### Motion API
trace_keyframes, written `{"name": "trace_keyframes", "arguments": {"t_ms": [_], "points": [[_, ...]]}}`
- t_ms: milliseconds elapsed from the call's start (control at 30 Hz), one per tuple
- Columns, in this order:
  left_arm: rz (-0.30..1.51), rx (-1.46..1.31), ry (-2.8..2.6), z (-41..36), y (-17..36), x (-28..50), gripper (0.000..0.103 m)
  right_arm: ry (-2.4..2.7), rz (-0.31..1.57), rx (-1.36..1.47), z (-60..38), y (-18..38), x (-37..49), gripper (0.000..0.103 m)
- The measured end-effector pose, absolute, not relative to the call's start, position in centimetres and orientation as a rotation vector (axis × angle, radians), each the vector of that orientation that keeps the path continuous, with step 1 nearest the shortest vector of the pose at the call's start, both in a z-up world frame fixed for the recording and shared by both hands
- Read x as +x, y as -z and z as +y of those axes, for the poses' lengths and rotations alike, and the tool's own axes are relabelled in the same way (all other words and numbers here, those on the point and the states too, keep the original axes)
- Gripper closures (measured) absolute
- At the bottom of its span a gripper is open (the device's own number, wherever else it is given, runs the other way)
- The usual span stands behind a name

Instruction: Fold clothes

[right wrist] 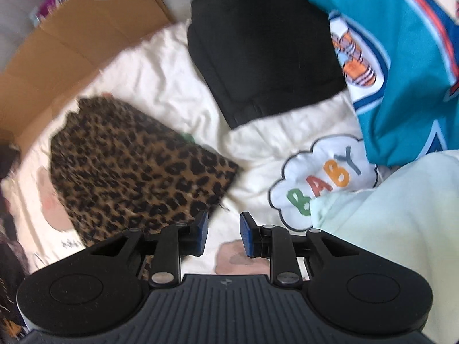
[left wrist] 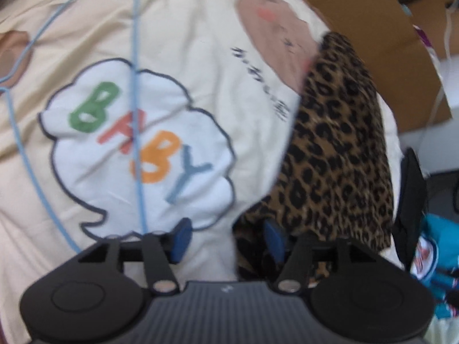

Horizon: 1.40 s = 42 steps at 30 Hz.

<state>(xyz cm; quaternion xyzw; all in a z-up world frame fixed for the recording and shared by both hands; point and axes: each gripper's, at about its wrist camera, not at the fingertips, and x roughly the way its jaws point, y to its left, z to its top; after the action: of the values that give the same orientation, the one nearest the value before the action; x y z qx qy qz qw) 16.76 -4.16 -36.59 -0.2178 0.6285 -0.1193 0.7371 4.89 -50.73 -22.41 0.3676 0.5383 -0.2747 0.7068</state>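
Both grippers, left (left wrist: 228, 239) & right (right wrist: 223, 236), hang w/ jaws apart, empty, over the leopard cloth (right wrist: 137, 169), which lies in a compact slab beside the black stack (right wrist: 258, 63), apparently to keep piles separate.

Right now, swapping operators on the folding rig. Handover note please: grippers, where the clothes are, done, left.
Left gripper: open, empty, at the near edge of the leopard-print garment.
Right gripper: open, empty, over the cream BABY sheet, just right of the leopard piece.
Clothes: leopard piece lies flat in a compact shape, looks folded. Black garment folded, further back. Teal jersey and pale green garment on the right, bunched up.
Done: leopard and black, apparently.
Left: teal and pale green.
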Motion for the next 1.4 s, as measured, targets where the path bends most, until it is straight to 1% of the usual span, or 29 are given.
{"name": "trace_keyframes", "arguments": {"t_ms": [100, 167, 233, 333, 367, 400, 467, 500, 733, 867, 900, 933, 967, 1000, 1033, 1133, 1167, 1200, 1233, 1267, 1300, 1367, 1400], "points": [[1.378, -0.465, 0.272, -4.5, 37.3, 16.2, 0.041, 0.583, 1.149, 0.800, -50.8, 21.3, 4.7, 0.071], [1.366, -0.462, 0.287, -4.5, 37.5, 16.0, 0.040, 0.576, 1.151, 0.791, -50.9, 21.6, 4.4, 0.071], [1.367, -0.460, 0.301, -4.4, 37.4, 15.9, 0.043, 0.572, 1.167, 0.775, -51.4, 22.2, 4.4, 0.071], [1.389, -0.483, 0.306, -3.8, 37.4, 15.9, 0.047, 0.556, 1.176, 0.727, -52.1, 23.0, 4.7, 0.071], [1.392, -0.487, 0.314, -3.7, 37.5, 15.9, 0.052, 0.547, 1.177, 0.711, -52.2, 23.3, 5.0, 0.071], [1.397, -0.495, 0.319, -3.5, 37.6, 15.9, 0.058, 0.538, 1.177, 0.695, -52.4, 23.6, 5.2, 0.071], [1.407, -0.516, 0.327, -3.1, 37.6, 15.7, 0.063, 0.526, 1.181, 0.682, -52.3, 23.9, 5.6, 0.071], [1.412, -0.526, 0.330, -2.9, 37.6, 15.6, 0.064, 0.511, 1.179, 0.684, -52.2, 23.8, 5.7, 0.071], [1.443, -0.616, 0.363, -1.8, 37.9, 15.1, 0.063, 0.455, 1.160, 0.685, -51.1, 23.3, 6.1, 0.071], [1.389, -0.671, 0.342, -2.1, 37.4, 15.3, 0.063, 0.443, 1.145, 0.658, -50.8, 22.9, 6.1, 0.071], [1.372, -0.702, 0.328, -2.0, 37.2, 15.5, 0.062, 0.441, 1.146, 0.651, -50.8, 22.9, 6.2, 0.071], [1.354, -0.732, 0.314, -1.9, 37.1, 15.6, 0.059, 0.443, 1.148, 0.648, -50.8, 22.9, 6.2, 0.071], [1.347, -0.749, 0.321, -2.1, 37.0, 15.8, 0.046, 0.442, 1.149, 0.647, -50.8, 23.0, 6.1, 0.071], [1.347, -0.758, 0.342, -2.5, 37.0, 15.9, 0.037, 0.436, 1.151, 0.645, -50.7, 23.1, 6.1, 0.071], [1.354, -0.730, 0.359, -3.2, 37.0, 16.1, 0.037, 0.429, 1.152, 0.641, -50.6, 23.1, 6.1, 0.071], [1.404, -0.598, 0.341, -4.9, 37.6, 16.6, 0.045, 0.418, 1.152, 0.629, -50.3, 23.0, 6.1, 0.071], [1.424, -0.610, 0.330, -5.0, 38.1, 16.6, 0.047, 0.416, 1.150, 0.612, -50.2, 22.8, 6.2, 0.071], [1.445, -0.615, 0.319, -4.9, 38.5, 16.4, 0.052, 0.413, 1.146, 0.589, -50.0, 22.6, 6.3, 0.071], [1.466, -0.606, 0.306, -4.8, 38.9, 16.2, 0.061, 0.408, 1.141, 0.569, -49.9, 22.4, 6.4, 0.071], [1.476, -0.576, 0.299, -4.7, 39.1, 16.0, 0.077, 0.402, 1.135, 0.560, -49.8, 22.2, 6.5, 0.071], [1.477, -0.552, 0.302, -4.7, 39.2, 15.9, 0.080, 0.398, 1.130, 0.562, -49.7, 22.1, 6.6, 0.071], [1.482, -0.583, 0.315, -4.4, 39.3, 15.7, 0.082, 0.389, 1.127, 0.562, -49.5, 22.0, 6.7, 0.071], [1.483, -0.614, 0.318, -4.1, 39.3, 15.6, 0.081, 0.384, 1.126, 0.556, -49.4, 21.9, 6.7, 0.071]]}}
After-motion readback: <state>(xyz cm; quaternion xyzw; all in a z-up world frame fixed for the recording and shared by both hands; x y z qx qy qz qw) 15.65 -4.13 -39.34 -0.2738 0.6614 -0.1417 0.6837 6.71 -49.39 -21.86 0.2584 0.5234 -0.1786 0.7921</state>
